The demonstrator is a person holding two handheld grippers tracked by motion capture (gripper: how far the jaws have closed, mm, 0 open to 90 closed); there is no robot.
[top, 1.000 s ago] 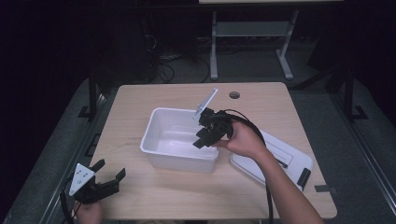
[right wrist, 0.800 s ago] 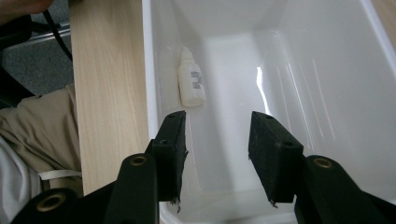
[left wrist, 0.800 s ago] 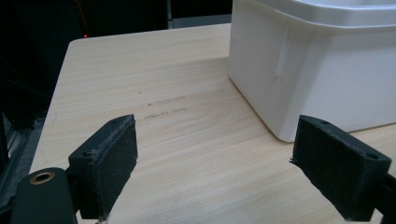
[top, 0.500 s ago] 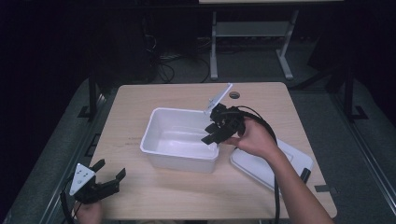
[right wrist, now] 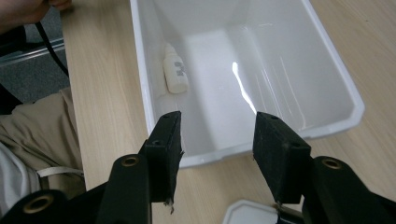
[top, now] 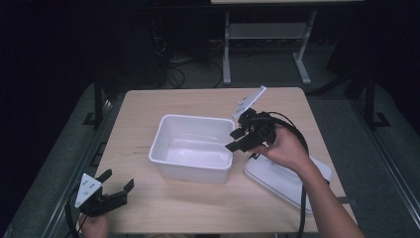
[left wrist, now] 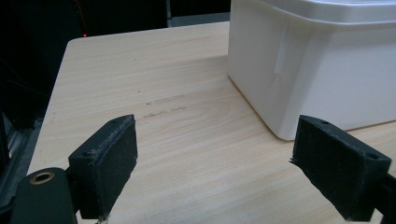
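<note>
Tub: white, open, mid-table; a small white bottle lies inside against one wall.
Right gripper: held over the tub's 3 o'clock rim, jaws spread, nothing between them; the bottle sits at 11 o'clock beyond the jaws in the right gripper view.
Lid: flat on table at the tub's 4 o'clock, under the right hand.
Left gripper: at the table's 7 o'clock corner, jaws spread and empty, well apart from the tub.

White tub open mid-table; lid beside.
</note>
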